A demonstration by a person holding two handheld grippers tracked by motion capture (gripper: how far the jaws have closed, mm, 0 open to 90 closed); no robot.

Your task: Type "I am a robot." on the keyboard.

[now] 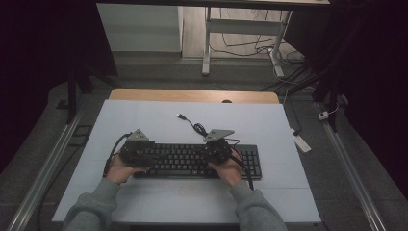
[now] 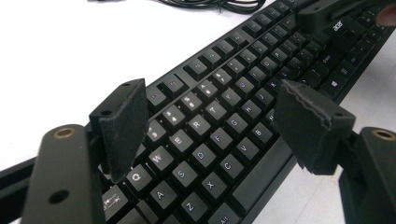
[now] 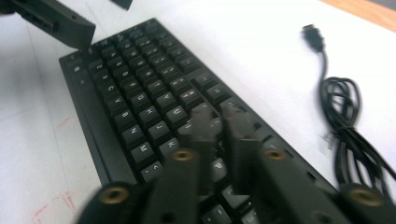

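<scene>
While the keyboard [image 1: 197, 161] is lying flat at the table's [image 1: 144, 120] centre, its cable [image 1: 195, 126] trailing toward twelve o'clock, the left gripper [image 2: 219, 121] is hovering wide open over the letter keys at nine o'clock, gripping nothing. The right gripper [image 3: 219, 135], at three o'clock, is pinched closed and empty, probably for pressing a single key.
</scene>
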